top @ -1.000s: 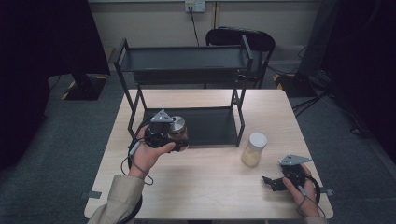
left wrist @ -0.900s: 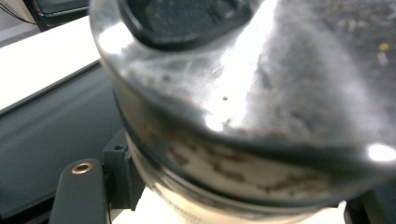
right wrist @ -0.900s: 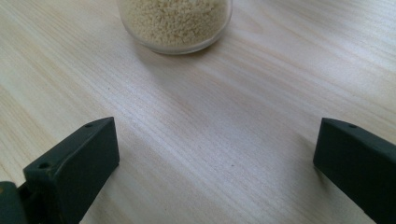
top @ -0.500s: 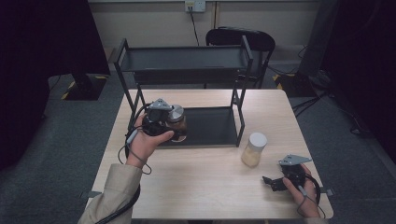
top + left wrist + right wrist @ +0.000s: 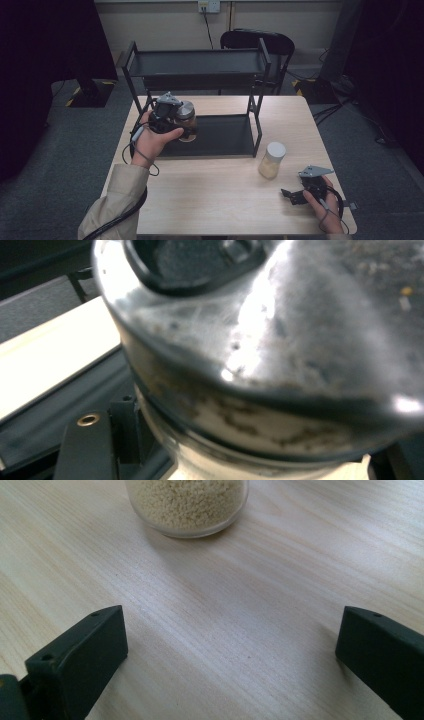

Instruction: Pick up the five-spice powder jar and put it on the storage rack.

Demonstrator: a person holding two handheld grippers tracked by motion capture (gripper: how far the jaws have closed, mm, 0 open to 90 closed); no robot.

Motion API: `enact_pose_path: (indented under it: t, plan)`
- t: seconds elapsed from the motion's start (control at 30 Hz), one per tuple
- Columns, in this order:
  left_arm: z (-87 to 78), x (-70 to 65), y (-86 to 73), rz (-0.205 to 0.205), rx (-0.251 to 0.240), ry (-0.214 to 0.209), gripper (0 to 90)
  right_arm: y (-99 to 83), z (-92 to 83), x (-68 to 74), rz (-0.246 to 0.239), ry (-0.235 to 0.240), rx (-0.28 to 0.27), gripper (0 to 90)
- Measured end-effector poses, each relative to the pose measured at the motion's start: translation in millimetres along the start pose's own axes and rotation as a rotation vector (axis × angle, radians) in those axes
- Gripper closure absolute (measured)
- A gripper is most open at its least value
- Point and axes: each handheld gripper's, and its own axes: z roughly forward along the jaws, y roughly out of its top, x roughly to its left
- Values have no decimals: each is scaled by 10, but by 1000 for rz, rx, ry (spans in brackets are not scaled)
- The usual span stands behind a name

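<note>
A glass jar (image 5: 188, 113) with a silver lid and dark brown contents hangs in the air at the left front of the black rack's lower shelf (image 5: 225, 136). My left gripper (image 5: 181, 127) is shut on it. In the left gripper view the jar (image 5: 280, 365) looms close and blurred, with one black finger (image 5: 82, 450) beside it. A second jar (image 5: 272, 160) of pale grains stands on the table right of the rack. My right gripper (image 5: 288, 194) lies low on the table near the front right corner. It stands open (image 5: 230, 655) and points at the pale jar (image 5: 187, 505).
The two-tier black rack (image 5: 200, 65) stands at the back half of the wooden table (image 5: 215, 210), its upper shelf bare. A black chair (image 5: 262, 44) sits behind the table. Dark carpet surrounds it.
My left hand has raised the brown jar off the table and carried it slightly toward the rack. The right gripper and the pale jar have stayed put.
</note>
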Motion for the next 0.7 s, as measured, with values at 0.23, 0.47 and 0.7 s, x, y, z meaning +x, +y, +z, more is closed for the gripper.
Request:
enact_pose_path:
  t: [0.23, 0.47, 0.7]
  plan:
    - [-61, 61, 138, -9, -9, 10, 293, 0, 0, 0, 0, 0, 0, 0]
    - [-135, 77, 290, -4, -19, 14, 293, 0, 0, 0, 0, 0, 0, 0]
    - [-225, 64, 448, 13, -17, 32, 294, 0, 0, 0, 0, 0, 0, 0]
